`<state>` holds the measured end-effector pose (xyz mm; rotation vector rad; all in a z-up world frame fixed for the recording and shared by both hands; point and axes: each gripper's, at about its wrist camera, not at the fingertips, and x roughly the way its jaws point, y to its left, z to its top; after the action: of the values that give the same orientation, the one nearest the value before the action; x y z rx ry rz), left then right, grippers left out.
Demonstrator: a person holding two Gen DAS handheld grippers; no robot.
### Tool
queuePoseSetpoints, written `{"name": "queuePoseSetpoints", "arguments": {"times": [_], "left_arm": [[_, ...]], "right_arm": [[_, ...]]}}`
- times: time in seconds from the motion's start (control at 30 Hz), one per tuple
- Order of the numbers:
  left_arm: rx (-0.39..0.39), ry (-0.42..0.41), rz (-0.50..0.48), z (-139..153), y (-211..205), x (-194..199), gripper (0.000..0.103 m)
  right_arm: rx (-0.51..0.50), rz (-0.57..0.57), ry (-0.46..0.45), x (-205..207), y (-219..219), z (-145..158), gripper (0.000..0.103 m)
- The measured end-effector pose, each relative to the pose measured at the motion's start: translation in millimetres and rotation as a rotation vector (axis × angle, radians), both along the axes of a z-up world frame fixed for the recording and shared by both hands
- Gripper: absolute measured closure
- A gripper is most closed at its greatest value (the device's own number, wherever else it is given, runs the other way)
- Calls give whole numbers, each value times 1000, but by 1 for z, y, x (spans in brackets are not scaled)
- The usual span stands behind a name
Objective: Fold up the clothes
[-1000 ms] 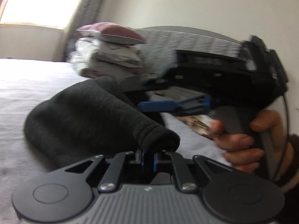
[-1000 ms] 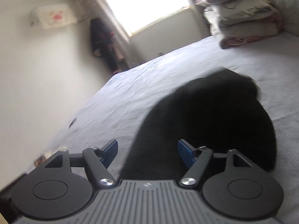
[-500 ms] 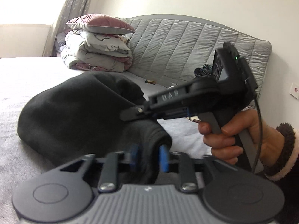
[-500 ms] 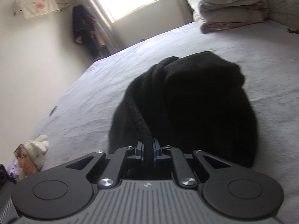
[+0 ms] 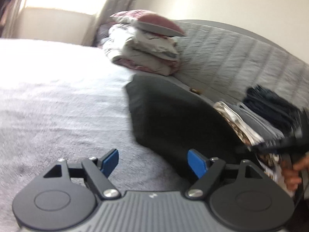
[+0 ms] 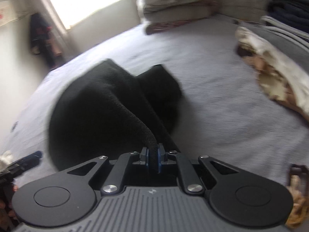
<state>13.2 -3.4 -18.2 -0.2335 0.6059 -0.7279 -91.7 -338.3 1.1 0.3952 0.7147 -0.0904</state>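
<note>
looking along the left gripper [image 5: 152, 160], its blue pads stand wide apart with nothing between them, over the pale bed cover [image 5: 58, 100]. the black garment [image 5: 173, 116] lies ahead and to its right, a flat dark slab running away toward the headboard [image 5: 231, 58].

from the right wrist, the right gripper [image 6: 152, 161] is pinched tight on a thick rolled edge of that garment, which spreads forward and left in a loose mound. blur makes the fold lines uncertain. the right claw is plainly nearer; the left must reach rightward.
</note>
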Motion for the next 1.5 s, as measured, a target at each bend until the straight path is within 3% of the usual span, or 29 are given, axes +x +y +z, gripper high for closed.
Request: {"name": "queuePoseSetpoints", "arguments": {"times": [0.1,0.27,0.4,0.57,0.73,1.0,1.3,1.37,1.43,1.5], "left_arm": [[-57,69,24,3,-6,19,22],[-68,59,16,17,-33,44,23],[-42,44,55,28,-61,56,33],[4,-27,93,40,-82,47,85],[50,-116,109,53,-102,33,89],[96,-259,-101,69,-130,-18,90],[145,-290,-330,53,-150,-72,91],[159,-298,-349,49,-152,-79,91],[164,-298,-349,48,-150,-81,90],[157,-263,-351,49,-145,-75,89]], "right_arm": [[2,-39,41,1,-11,-10,94],[103,-18,31,7,-22,-13,89],[168,-12,15,9,-31,-11,65],[220,-17,5,15,-43,-1,64],[243,-10,-90,13,-45,17,63],[329,122,-258,14,-23,41,57],[350,242,-376,14,1,69,48],[316,228,-368,16,5,68,48],[270,215,-360,19,7,67,56],[259,205,-332,23,3,63,86]]}}
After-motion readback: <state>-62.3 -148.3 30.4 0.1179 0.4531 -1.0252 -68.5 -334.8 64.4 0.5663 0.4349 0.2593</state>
